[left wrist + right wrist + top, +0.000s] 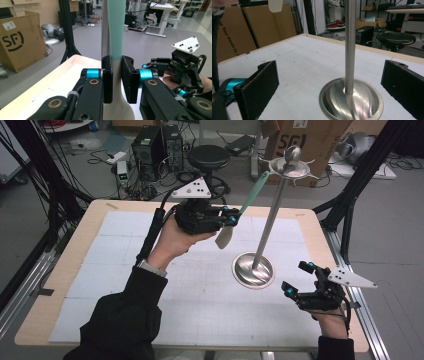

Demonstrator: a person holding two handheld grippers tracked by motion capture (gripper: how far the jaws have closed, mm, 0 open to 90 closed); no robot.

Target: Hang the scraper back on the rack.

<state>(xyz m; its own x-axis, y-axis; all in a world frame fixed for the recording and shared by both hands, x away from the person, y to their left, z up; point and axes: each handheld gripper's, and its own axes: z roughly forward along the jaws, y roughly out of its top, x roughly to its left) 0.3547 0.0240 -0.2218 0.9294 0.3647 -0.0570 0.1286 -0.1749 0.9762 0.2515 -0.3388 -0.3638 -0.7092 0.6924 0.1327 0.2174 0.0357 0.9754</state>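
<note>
So the left gripper (pixel 231 216) sits upper middle of the high view, jaws clamped on a spatula (pixel 239 210) with a mint green handle and a cream blade. The handle slants up toward the top right of the frame and the blade hangs down just below the jaws, well off the table (pixel 50 285). In the left gripper view the spatula (pixel 116 30) runs straight up the centre, the two black pads pressed against the handle right where the green turns cream. Just right of centre in the high view there's a metal stand (pixel 254 270), round dished base on the white mat, thin pole up to a hooked disc at the top. The spatula handle ends close by that disc. The right gripper (pixel 295 280) is lower right, near the base, jaws wide apart with nothing in them. In the right gripper view the stand (pixel 350 98) sits between the two pads, touching neither.
</note>
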